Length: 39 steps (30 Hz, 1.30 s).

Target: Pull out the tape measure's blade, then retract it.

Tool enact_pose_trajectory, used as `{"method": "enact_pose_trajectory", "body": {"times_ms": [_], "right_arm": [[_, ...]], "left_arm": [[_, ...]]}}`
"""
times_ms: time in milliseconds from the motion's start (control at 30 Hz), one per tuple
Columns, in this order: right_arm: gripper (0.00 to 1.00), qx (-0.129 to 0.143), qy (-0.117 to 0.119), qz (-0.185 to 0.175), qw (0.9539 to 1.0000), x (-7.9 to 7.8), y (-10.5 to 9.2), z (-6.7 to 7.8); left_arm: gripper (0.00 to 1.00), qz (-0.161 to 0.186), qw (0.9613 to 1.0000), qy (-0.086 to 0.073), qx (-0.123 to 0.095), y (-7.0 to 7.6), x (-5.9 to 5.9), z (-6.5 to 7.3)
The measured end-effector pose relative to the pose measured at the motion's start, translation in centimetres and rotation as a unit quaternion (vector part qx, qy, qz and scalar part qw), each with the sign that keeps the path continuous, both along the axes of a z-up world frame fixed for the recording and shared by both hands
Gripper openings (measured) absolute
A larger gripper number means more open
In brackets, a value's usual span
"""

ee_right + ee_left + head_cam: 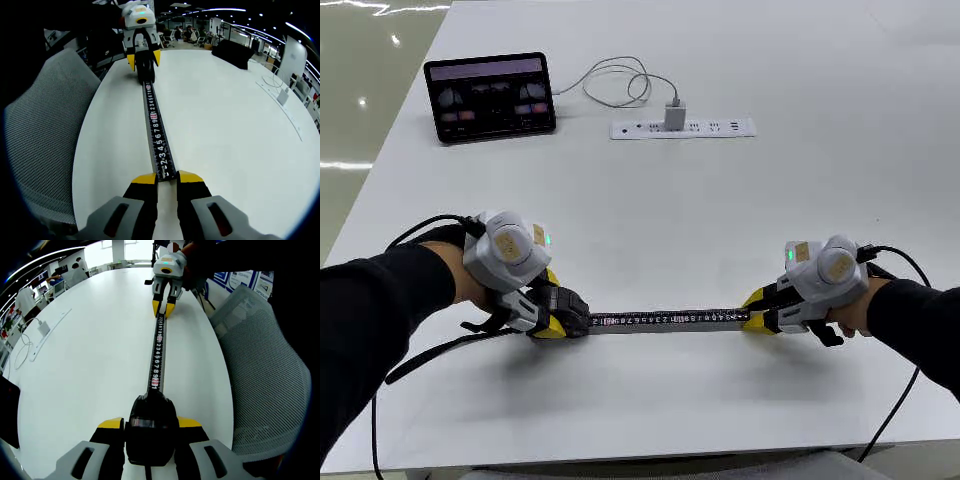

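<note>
Your left gripper (150, 424) has its jaws clamped on the black tape measure case (151, 432), which sits at about 8 o'clock in the head view, near the front edge of the white tabletop (720, 200). The blade (157, 355) stretches out low along the tabletop toward 3 o'clock. Your right gripper (166, 179), at about 4 o'clock, has its jaws pinched closed on the blade's end.
</note>
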State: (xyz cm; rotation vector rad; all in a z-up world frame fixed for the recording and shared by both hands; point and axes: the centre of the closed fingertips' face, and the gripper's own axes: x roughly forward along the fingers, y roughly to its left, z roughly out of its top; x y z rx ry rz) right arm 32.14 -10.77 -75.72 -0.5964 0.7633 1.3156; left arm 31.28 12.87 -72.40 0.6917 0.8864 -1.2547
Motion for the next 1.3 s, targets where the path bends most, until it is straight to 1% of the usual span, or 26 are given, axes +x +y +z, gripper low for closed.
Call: {"method": "enact_pose_trajectory", "body": {"times_ms": [233,600,1033,1133,1300], "right_arm": [[0.09,-0.002,-0.001,-0.002,1.0000,0.12,-0.35,-0.03],[0.09,0.003,0.002,-0.010,0.9999,-0.02,-0.41,0.03],[0.09,-0.004,0.006,-0.010,0.9999,-0.52,-0.04,0.46],[0.09,-0.009,0.005,-0.006,0.9999,-0.54,0.02,0.48],[0.09,-0.009,0.006,-0.009,0.9999,-0.46,-0.08,0.42]], "left_arm": [[0.34,0.001,1.0000,0.000,0.000,0.02,0.01,0.00],[0.34,0.000,1.0000,-0.001,0.001,0.05,0.05,-0.05],[0.34,0.000,1.0000,-0.001,0.000,0.08,0.06,-0.05],[0.34,0.000,1.0000,0.000,-0.001,0.05,0.07,-0.04],[0.34,0.001,1.0000,-0.002,-0.003,0.05,0.22,-0.12]]}}
